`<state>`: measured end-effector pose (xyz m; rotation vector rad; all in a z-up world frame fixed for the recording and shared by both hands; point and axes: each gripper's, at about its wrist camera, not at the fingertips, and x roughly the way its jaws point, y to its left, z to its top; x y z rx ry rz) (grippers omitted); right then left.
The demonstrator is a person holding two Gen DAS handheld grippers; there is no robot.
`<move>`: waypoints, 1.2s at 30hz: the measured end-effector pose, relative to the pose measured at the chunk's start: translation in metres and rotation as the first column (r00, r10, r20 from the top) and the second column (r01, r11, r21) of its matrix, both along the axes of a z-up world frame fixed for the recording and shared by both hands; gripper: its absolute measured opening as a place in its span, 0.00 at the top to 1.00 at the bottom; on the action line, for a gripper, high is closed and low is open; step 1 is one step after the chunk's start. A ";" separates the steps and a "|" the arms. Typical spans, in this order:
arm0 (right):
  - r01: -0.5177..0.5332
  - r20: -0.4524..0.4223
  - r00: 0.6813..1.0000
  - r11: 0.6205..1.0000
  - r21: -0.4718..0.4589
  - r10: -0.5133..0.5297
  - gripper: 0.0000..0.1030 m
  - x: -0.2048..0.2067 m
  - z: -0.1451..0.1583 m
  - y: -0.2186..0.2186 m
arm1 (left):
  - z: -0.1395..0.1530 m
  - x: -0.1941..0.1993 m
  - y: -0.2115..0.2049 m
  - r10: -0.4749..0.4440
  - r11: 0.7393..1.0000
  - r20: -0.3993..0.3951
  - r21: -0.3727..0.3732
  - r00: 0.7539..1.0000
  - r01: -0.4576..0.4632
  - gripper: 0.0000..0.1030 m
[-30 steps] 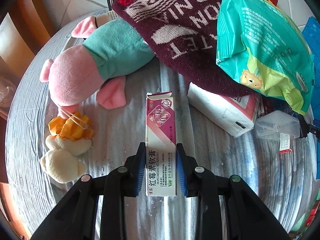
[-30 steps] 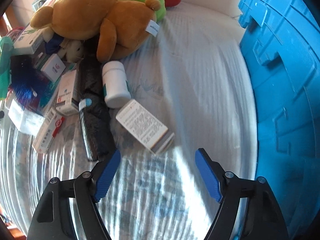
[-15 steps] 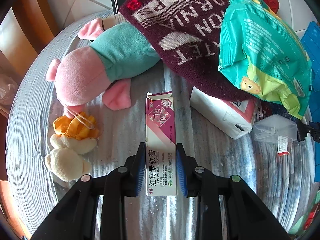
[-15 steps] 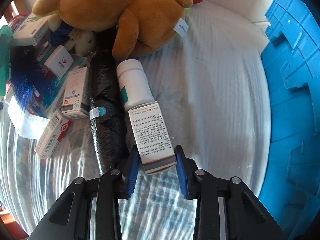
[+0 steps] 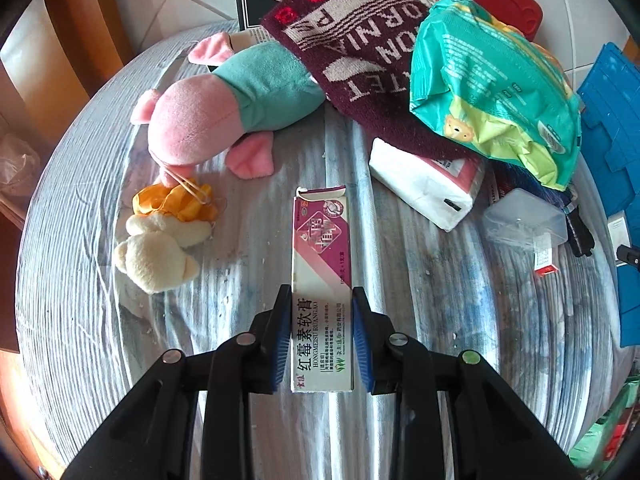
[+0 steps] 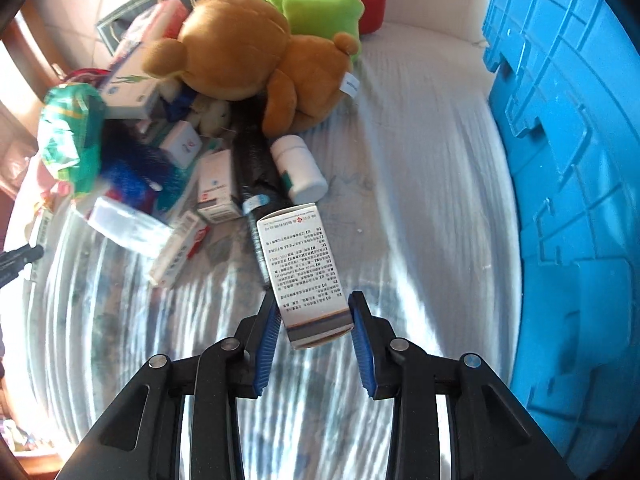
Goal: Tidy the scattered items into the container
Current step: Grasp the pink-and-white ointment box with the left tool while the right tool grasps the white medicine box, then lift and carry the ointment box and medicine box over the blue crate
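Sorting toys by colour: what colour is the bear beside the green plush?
Brown bear, clearest in the right wrist view.

Tablecloth (image 5: 460,300): pale blue-white, streaked. Carton (image 5: 322,280): white with magenta panel, green mark at the near end. Plush pig (image 5: 224,108): pink, teal body. Knit cloth (image 5: 360,52): maroon, white lettering, red rings. Bag (image 5: 492,80): teal and yellow-green. Bear (image 6: 256,52): brown. Crate (image 6: 576,160): blue. Box (image 6: 308,268): white, black print, grey band.
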<state>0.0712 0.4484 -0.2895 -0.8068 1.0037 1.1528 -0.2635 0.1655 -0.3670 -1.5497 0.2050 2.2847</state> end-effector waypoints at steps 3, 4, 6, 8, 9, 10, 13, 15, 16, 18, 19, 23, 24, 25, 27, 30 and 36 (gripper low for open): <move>-0.017 -0.005 1.000 1.000 0.026 0.017 0.68 -0.024 0.007 -0.006 | 0.009 0.003 -0.006 0.005 1.000 -0.021 0.002 1.000 -0.005 0.73; -0.015 -0.010 1.000 0.999 0.035 0.015 0.68 -0.027 0.012 -0.011 | 0.012 0.004 -0.008 0.008 1.000 -0.027 0.006 1.000 -0.007 0.73; -0.023 -0.014 1.000 0.998 0.051 0.024 0.68 -0.038 0.014 -0.008 | 0.015 -0.012 -0.019 0.012 1.000 -0.040 0.014 0.999 -0.011 0.73; -0.028 -0.013 0.999 0.997 0.070 0.029 0.68 -0.048 0.028 -0.012 | 0.022 -0.011 -0.022 0.020 1.000 -0.050 0.020 0.999 -0.019 0.73; -0.032 -0.010 0.999 0.996 0.081 0.033 0.68 -0.051 0.032 -0.015 | 0.031 0.007 -0.017 0.023 1.000 -0.059 0.021 0.998 -0.021 0.73; -0.031 -0.011 0.999 0.995 0.092 0.032 0.68 -0.055 0.027 -0.008 | 0.035 0.007 -0.017 0.023 1.000 -0.068 0.023 0.997 -0.021 0.73; -0.027 -0.018 0.999 0.992 0.126 0.030 0.67 -0.062 0.041 -0.017 | 0.050 0.015 -0.017 0.021 1.000 -0.091 0.023 0.996 -0.019 0.73; -0.034 -0.020 0.999 0.989 0.144 0.038 0.67 -0.064 0.053 -0.026 | 0.061 0.019 -0.018 0.035 0.999 -0.103 0.022 0.994 -0.033 0.73; -0.034 -0.022 0.999 0.988 0.153 0.038 0.67 -0.065 0.060 -0.030 | 0.067 0.021 -0.018 0.043 0.999 -0.110 0.024 0.993 -0.041 0.73; -0.049 -0.017 0.998 0.984 0.171 0.052 0.67 -0.069 0.071 -0.037 | 0.079 0.024 -0.017 0.054 0.998 -0.126 0.028 0.991 -0.051 0.73; -0.049 -0.015 0.999 0.982 0.180 0.053 0.67 -0.070 0.078 -0.041 | 0.085 0.024 -0.016 0.058 0.998 -0.134 0.034 0.989 -0.054 0.73; -0.044 -0.014 0.999 0.973 0.226 0.049 0.67 -0.073 0.106 -0.056 | 0.109 0.028 -0.008 0.072 0.997 -0.166 0.053 0.983 -0.065 0.73; -0.035 -0.011 0.999 0.971 0.237 0.038 0.67 -0.074 0.113 -0.060 | 0.116 0.029 -0.005 0.071 0.997 -0.179 0.056 0.981 -0.061 0.73; -0.040 -0.009 0.999 0.968 0.249 0.044 0.67 -0.075 0.120 -0.063 | 0.121 0.030 -0.001 0.067 0.997 -0.189 0.060 0.980 -0.057 0.73; -0.042 -0.003 0.999 0.961 0.274 0.044 0.67 -0.078 0.132 -0.068 | 0.133 0.033 0.006 0.064 0.997 -0.208 0.062 0.976 -0.052 0.73; -0.056 -0.003 0.998 0.948 0.313 0.060 0.67 -0.080 0.151 -0.076 | 0.148 0.035 0.016 0.068 0.996 -0.228 0.068 0.971 -0.053 0.73; -0.065 -0.005 0.997 0.929 0.365 0.072 0.67 -0.070 0.179 -0.088 | 0.179 0.046 0.035 0.092 0.992 -0.265 0.106 0.960 -0.066 0.73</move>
